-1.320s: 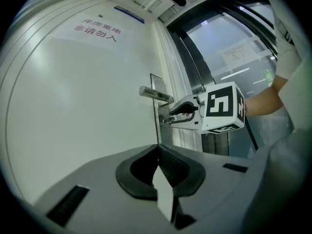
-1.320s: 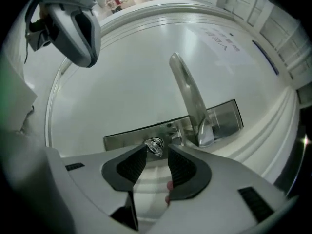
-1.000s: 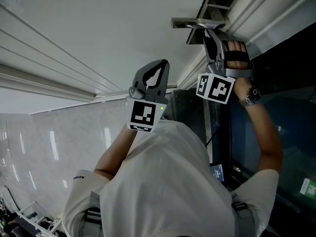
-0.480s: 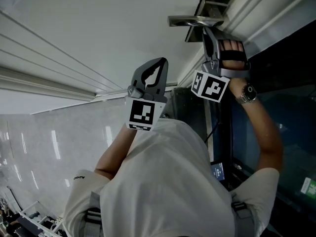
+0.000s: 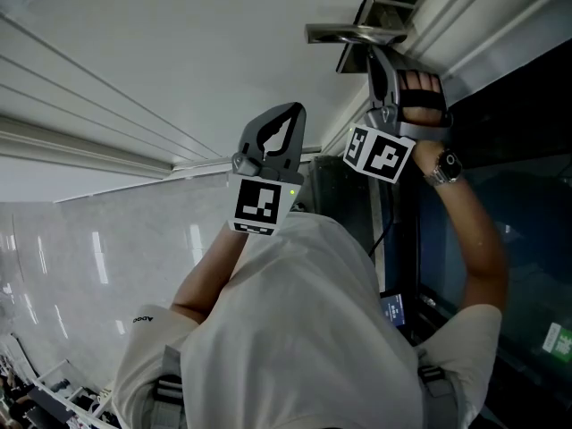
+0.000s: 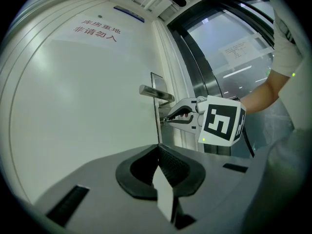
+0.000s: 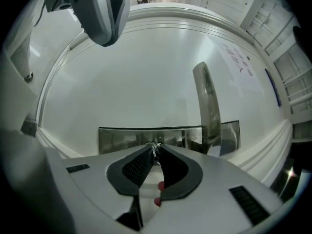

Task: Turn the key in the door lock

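Observation:
The key (image 7: 156,147) sticks out of the steel lock plate (image 7: 122,138), just beside the lever handle (image 7: 207,101) of the white door (image 6: 83,106). My right gripper (image 7: 155,151) points level at the lock. Its jaws are closing, with the key's head pinched between the tips. From the left gripper view, that right gripper (image 6: 169,119) sits under the handle (image 6: 156,92). In the head view it reaches to the handle (image 5: 353,34). My left gripper (image 5: 288,113) hangs back from the door, shut and holding nothing.
A dark-framed glass panel (image 6: 229,48) runs along the door's lock side. A red printed notice (image 6: 100,28) is on the door. The person's white shirt (image 5: 295,329) fills the lower head view. The left gripper (image 7: 105,13) shows beside the right one.
The right gripper's marker cube has shifted a little to the left and tilted while the hand stays at the lock. The left gripper has not moved.

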The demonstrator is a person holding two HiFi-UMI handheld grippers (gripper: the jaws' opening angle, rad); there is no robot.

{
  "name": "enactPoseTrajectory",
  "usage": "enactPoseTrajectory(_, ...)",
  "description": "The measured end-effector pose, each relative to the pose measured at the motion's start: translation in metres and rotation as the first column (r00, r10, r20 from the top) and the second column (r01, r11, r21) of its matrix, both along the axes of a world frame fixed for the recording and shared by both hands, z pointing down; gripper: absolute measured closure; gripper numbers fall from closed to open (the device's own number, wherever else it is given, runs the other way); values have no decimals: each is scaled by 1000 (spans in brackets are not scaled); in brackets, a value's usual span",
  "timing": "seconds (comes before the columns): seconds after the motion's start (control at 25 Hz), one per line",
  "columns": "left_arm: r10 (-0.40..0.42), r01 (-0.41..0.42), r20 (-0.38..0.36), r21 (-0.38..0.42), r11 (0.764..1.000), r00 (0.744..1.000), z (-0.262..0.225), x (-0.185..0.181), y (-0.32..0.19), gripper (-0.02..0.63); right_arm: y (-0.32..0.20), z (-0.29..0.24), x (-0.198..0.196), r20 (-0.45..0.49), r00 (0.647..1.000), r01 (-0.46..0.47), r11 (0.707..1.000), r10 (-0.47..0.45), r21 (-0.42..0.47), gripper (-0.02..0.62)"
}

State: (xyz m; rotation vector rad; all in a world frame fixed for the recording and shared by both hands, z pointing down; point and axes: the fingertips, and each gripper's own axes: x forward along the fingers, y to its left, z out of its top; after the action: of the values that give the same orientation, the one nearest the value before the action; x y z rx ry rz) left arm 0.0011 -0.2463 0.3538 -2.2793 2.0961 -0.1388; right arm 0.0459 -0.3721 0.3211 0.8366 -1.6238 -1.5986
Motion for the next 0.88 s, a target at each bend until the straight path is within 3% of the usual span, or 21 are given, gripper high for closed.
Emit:
enactPoseTrajectory(0.36, -14, 14, -4, 5, 1000, 1000, 0, -6, 2, 598, -1, -3, 0, 164, 986, -6, 992, 27, -124, 574)
enactPoseTrajectory(0.56, -18, 18, -9, 1, 1000, 1000, 0, -7, 5, 598, -1, -6, 0, 298, 951, -11, 972, 83, -235, 580)
enactPoseTrajectory(0.64, -14, 14, -8, 0, 1000, 1000, 1, -6, 5, 598, -2, -8, 1, 361, 927, -1, 960, 106, -279, 583)
enactPoseTrajectory(0.8, -13, 13, -5, -1, 1000, 1000, 2, -4, 6, 598, -4, -11, 3, 526, 830, 72, 899, 187, -432, 586)
enactPoseTrajectory(0.88, -10, 10, -2, -4, 1000, 1000, 2, -3, 6, 598, -4, -12, 4, 566, 796, 88, 884, 215, -459, 586)
